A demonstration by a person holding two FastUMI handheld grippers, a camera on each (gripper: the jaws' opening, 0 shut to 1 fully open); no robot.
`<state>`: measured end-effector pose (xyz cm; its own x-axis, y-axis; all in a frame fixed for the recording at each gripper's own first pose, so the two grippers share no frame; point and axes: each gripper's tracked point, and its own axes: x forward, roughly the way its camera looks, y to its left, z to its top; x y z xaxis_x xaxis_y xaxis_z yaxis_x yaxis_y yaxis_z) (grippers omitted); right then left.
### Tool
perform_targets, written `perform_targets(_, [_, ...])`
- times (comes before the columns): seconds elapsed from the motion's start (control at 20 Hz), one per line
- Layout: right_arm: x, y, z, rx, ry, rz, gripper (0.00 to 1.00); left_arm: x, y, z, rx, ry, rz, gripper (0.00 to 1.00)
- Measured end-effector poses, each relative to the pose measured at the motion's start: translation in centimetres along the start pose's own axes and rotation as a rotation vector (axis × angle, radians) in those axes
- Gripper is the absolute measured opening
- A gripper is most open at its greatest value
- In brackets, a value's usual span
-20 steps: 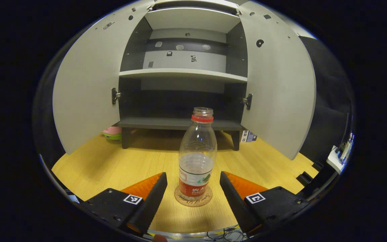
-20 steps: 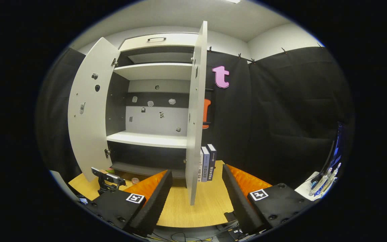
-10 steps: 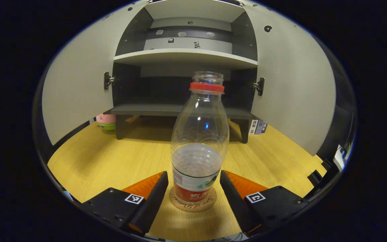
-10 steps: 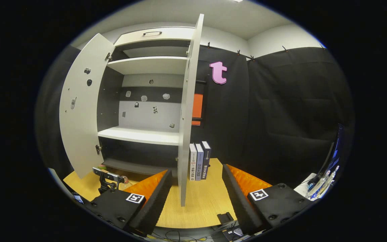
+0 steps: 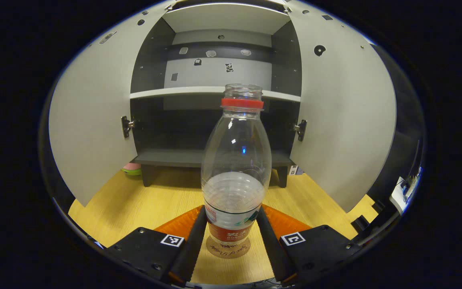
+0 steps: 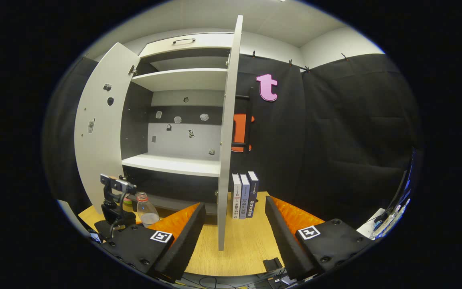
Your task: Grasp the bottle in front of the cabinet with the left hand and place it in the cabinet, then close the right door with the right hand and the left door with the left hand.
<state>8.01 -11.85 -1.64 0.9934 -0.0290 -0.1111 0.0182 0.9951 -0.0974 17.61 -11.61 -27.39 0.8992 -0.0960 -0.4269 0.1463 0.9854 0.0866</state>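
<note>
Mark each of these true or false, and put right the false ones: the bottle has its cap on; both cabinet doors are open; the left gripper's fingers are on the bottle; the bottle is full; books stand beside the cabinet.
1. The bottle has its cap on. False: its mouth is open, with only a red ring on the neck.
2. Both cabinet doors are open. True: the left door and the right door both swing wide.
3. The left gripper has its fingers on the bottle. True: they press its labelled base from both sides.
4. The bottle is full. False: the liquid reaches only partway up.
5. Books stand beside the cabinet. True: they stand upright on the table, just past the right door.
</note>
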Motion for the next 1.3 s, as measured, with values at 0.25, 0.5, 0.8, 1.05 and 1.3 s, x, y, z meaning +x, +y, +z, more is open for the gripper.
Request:
perform_targets(0.25, [0.2, -1.0, 0.6, 0.014, -0.024, -0.002, 0.97, -1.5, -1.2, 6.4, -0.029, -0.025, -0.04, 0.73])
perform_targets(0.5, [0.4, -3.0, 0.1, 0.048, -0.021, -0.017, 0.97, -1.3, -1.6, 13.6, -0.034, -0.066, -0.058, 0.73])
perform_targets(0.8, [0.9, -5.9, 0.3, 0.061, -0.027, -0.058, 0.98, 1.8, -2.5, 21.2, 0.005, -0.121, -0.091, 0.74])
perform_targets(1.05, [1.6, -7.5, 0.8, 0.066, -0.018, -0.087, 0.97, 5.3, -2.2, 26.3, 0.034, -0.154, -0.079, 0.73])
perform_targets(1.3, [1.6, -8.6, 1.6, 0.086, 0.005, -0.129, 0.97, 9.1, -1.5, 29.5, 0.021, -0.136, -0.085, 0.73])
